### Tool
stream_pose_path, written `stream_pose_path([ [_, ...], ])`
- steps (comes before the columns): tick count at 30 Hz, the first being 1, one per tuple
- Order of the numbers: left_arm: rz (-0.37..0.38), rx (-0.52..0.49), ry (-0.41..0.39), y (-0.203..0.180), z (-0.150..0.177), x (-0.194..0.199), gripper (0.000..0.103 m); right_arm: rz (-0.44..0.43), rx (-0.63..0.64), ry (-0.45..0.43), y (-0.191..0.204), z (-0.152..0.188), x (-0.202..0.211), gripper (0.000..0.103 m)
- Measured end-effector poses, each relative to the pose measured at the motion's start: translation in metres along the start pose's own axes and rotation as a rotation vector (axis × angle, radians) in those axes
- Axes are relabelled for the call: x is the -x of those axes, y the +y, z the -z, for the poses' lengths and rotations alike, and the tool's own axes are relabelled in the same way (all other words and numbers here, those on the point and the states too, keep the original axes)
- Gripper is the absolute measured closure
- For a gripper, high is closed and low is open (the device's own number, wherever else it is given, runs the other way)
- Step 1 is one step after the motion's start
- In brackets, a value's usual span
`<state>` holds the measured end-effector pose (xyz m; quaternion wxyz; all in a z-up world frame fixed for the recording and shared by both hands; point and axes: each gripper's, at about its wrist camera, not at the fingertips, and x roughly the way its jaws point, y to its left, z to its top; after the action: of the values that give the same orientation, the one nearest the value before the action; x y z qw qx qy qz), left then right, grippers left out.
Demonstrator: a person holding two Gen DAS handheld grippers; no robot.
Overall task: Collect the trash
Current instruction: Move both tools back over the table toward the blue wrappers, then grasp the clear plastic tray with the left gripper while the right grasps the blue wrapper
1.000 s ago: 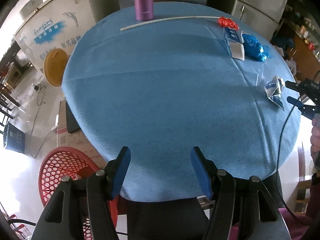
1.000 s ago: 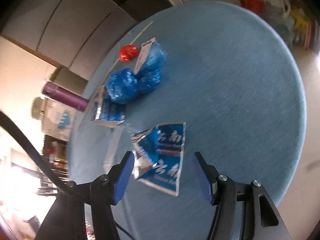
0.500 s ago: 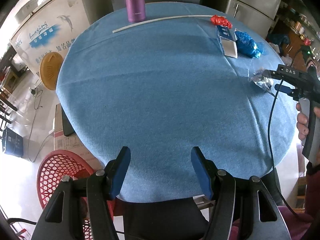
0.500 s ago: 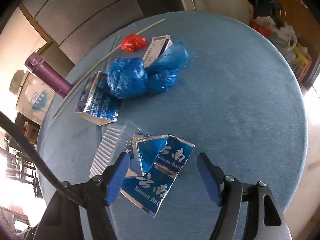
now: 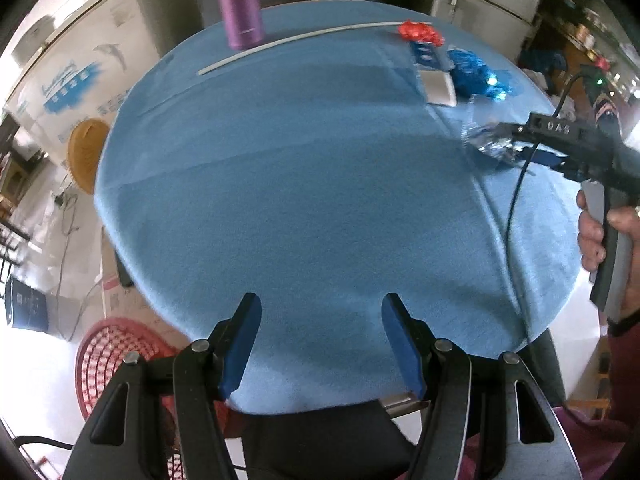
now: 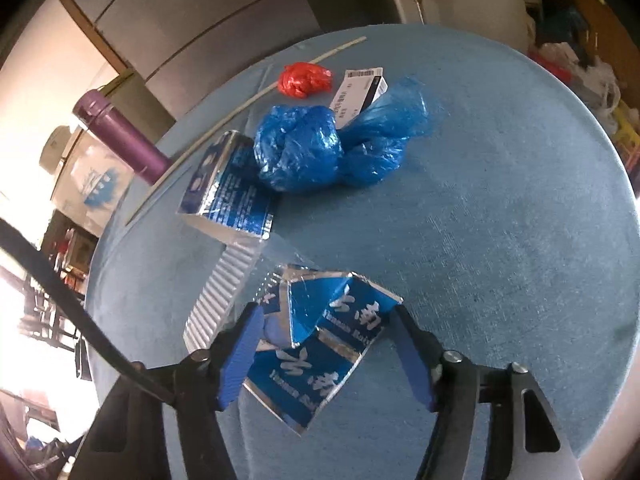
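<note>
Daylight blows out the left edges – both views barrel-distorted (black corners), left wrist view slightly motion-blurred.

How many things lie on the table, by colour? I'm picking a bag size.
Blue: 3, torn wrapper, box, bag
Red: 1, wad
Purple: 1, bottle
White: 2, stick, label
Clear: 1, ridged tray
Total: 8
</note>
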<state>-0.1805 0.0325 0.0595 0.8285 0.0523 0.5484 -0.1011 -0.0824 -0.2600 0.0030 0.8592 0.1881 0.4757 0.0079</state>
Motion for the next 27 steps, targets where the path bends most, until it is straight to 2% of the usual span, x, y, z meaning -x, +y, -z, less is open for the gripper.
stream_pose_path([
  [4,0.038,-0.055,-0.025,-0.02,-0.028,-0.003,0.039,0.077,0.012,-0.02,-0.012,0.001,0.011,0.037],
  [6,0.07,-0.079,-0.032,-0.034,-0.05,-0.008,0.039,0.184,0.028,-0.016,-0.023,0.003,0.014,0.038],
  [7,0.085,-0.087,-0.035,-0.04,-0.058,-0.01,0.039,0.203,0.026,-0.013,-0.028,0.004,0.014,0.04],
  [12,0.183,-0.127,-0.051,-0.083,-0.105,-0.03,0.035,0.09,-0.059,-0.05,-0.061,0.005,0.039,0.039],
  [14,0.214,-0.133,-0.05,-0.096,-0.118,-0.038,0.031,0.077,-0.073,-0.084,-0.069,0.005,0.049,0.039],
  [18,0.242,-0.138,-0.033,-0.121,-0.146,-0.062,0.03,0.044,-0.087,-0.108,-0.084,0.006,0.059,0.039],
  [22,0.245,-0.119,0.011,-0.129,-0.16,-0.083,0.03,0.008,-0.112,-0.119,-0.089,0.008,0.061,0.038],
  [24,0.269,-0.1,0.051,-0.132,-0.165,-0.095,0.03,-0.002,-0.116,-0.114,-0.09,0.008,0.058,0.039],
  [27,0.292,-0.094,0.069,-0.135,-0.168,-0.105,0.03,-0.015,-0.126,-0.106,-0.09,0.012,0.056,0.039],
])
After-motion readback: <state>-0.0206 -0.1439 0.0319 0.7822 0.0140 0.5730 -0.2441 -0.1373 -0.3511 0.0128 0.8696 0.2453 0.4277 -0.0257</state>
